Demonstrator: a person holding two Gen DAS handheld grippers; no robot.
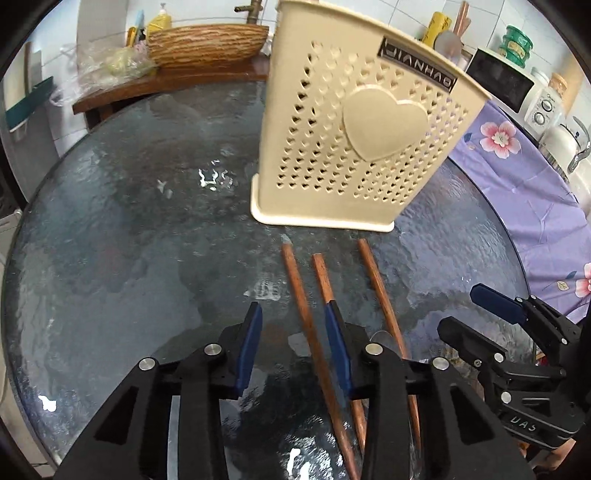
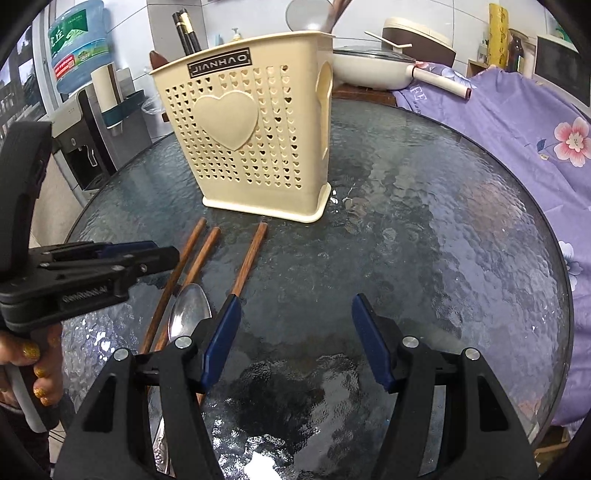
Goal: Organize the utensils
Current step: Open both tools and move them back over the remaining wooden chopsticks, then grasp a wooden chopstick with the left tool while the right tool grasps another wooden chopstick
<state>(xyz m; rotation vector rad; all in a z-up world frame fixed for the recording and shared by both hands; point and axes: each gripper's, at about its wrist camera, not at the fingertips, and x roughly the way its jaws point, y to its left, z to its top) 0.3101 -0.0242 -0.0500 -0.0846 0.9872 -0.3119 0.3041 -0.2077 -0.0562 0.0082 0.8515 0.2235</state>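
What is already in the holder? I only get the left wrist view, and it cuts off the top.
Observer: Dark chopsticks stand upright at one end of the holder.
Operator: Is anything lying by the wooden chopsticks?
Observer: A spoon lies between two of them, with its bowl toward the holder.
Operator: Does the right gripper hold anything?
Observer: No. The right gripper has its jaws wide apart with nothing between them.
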